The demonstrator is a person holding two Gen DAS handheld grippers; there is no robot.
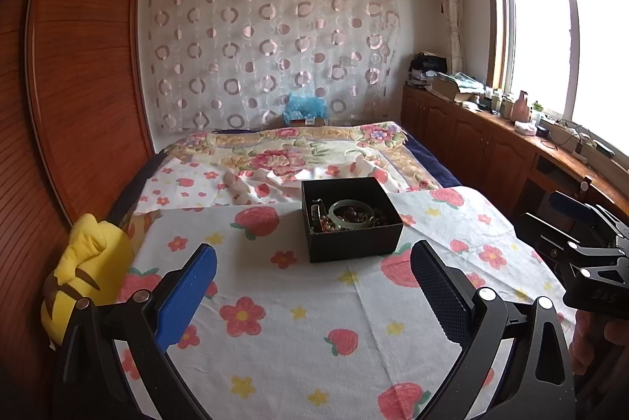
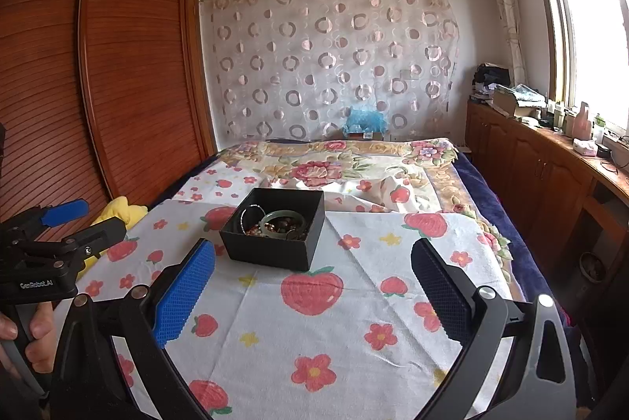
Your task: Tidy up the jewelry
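Observation:
A black open box stands on a strawberry-print cloth on the bed. It holds a pale green bangle, dark beads and a silver bracelet. It also shows in the right wrist view, with the bangle inside. My left gripper is open and empty, just short of the box's near wall. My right gripper is open and empty, near the box's right front corner. Each gripper shows at the edge of the other's view.
A yellow plush toy lies at the bed's left edge beside a wooden wardrobe. A floral blanket covers the far half of the bed. A cluttered wooden counter runs under the window on the right.

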